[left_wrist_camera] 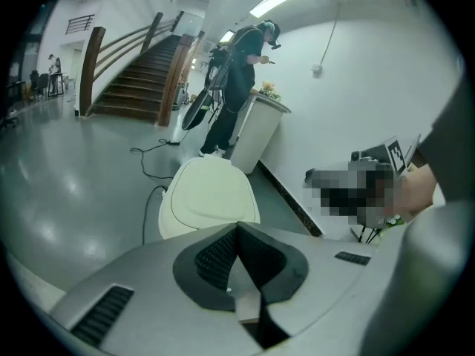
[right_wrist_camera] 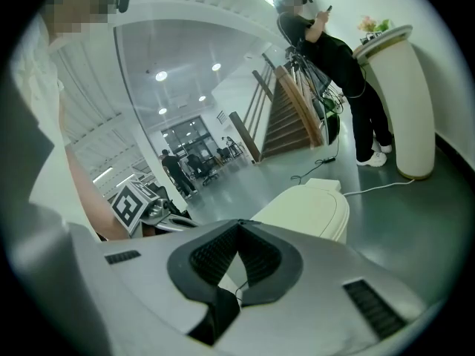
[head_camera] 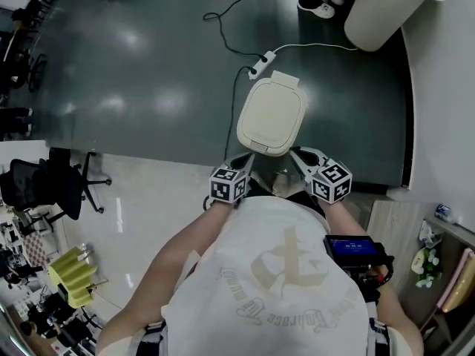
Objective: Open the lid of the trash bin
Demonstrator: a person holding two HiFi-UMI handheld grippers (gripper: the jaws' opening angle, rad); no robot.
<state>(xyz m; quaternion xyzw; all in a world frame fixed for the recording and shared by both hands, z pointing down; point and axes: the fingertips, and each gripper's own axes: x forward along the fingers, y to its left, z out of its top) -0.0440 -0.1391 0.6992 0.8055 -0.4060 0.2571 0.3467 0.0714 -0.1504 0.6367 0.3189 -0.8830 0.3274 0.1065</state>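
A cream trash bin (head_camera: 271, 117) stands on the dark floor with its lid down flat. It also shows in the left gripper view (left_wrist_camera: 208, 195) and in the right gripper view (right_wrist_camera: 312, 208). My left gripper (head_camera: 243, 160) hovers just short of the bin's near left edge, and its jaws meet at the tip (left_wrist_camera: 237, 228) with nothing between them. On the near right side my right gripper (head_camera: 297, 154) is likewise shut and empty (right_wrist_camera: 239, 224). Neither gripper touches the lid.
A white power strip (head_camera: 257, 67) with cables lies on the floor behind the bin. A tall cream pedestal (head_camera: 382, 6) stands at the back right, with a person (left_wrist_camera: 241, 80) beside it. The wall (head_camera: 445, 87) runs close on the right. An office chair (head_camera: 44, 188) is far left.
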